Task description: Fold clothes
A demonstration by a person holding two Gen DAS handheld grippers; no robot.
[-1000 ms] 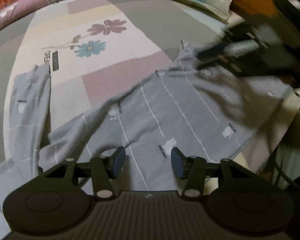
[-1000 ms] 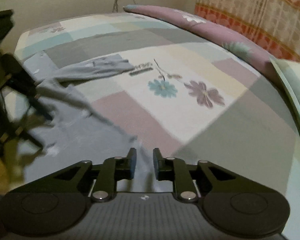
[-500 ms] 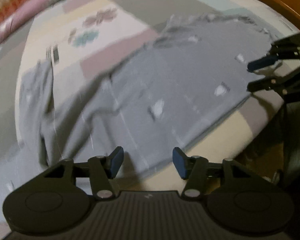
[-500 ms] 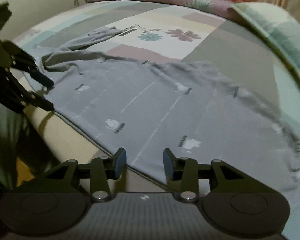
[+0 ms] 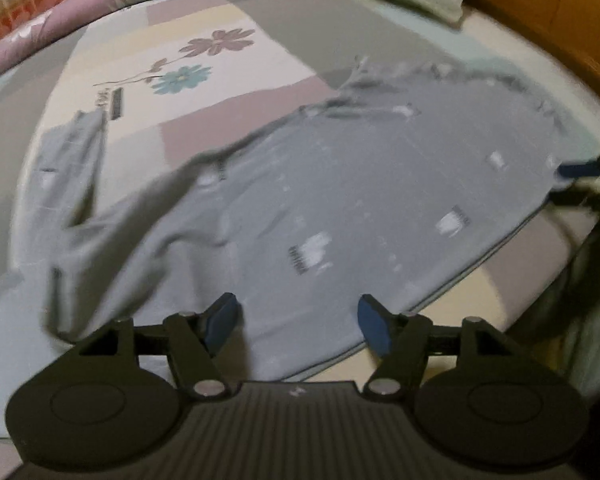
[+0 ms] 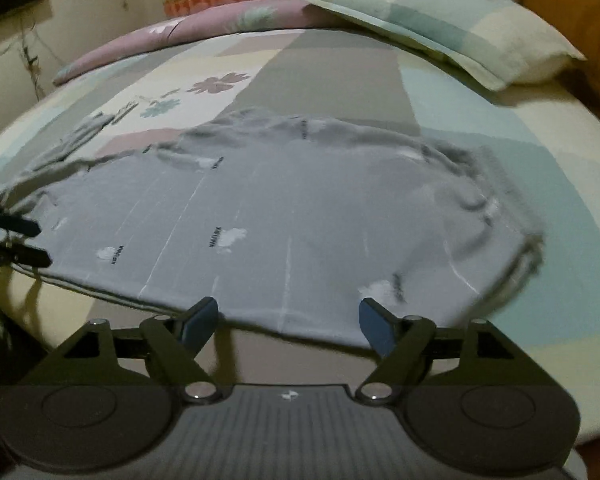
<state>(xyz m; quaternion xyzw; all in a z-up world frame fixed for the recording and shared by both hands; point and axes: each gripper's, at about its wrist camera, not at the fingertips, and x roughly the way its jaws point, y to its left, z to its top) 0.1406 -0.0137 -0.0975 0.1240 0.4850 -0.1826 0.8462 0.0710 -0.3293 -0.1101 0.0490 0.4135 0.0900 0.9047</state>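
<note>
A grey long-sleeved shirt (image 5: 340,200) with thin white stripes and small white logos lies spread flat on the bed, its hem along the near edge. One sleeve (image 5: 64,168) stretches off to the left. My left gripper (image 5: 298,322) hovers open over the hem, nothing between its blue pads. In the right wrist view the same shirt (image 6: 300,216) fills the middle, and my right gripper (image 6: 288,318) stands open just short of its hem. Each gripper shows in the other's view: the right gripper (image 5: 572,184) at the far right, the left gripper (image 6: 20,240) at the far left.
The bed wears a patchwork sheet (image 5: 228,80) with printed flowers. A checked pillow (image 6: 440,20) lies at the head, a pink rolled quilt (image 6: 188,36) along the far side, and a wooden headboard (image 5: 540,8) stands behind. The mattress edge (image 6: 120,320) drops away close to both grippers.
The right gripper let go of the shirt and opened wide. Both grippers drew back to the near edge, and the shirt settled flat on the bed.
</note>
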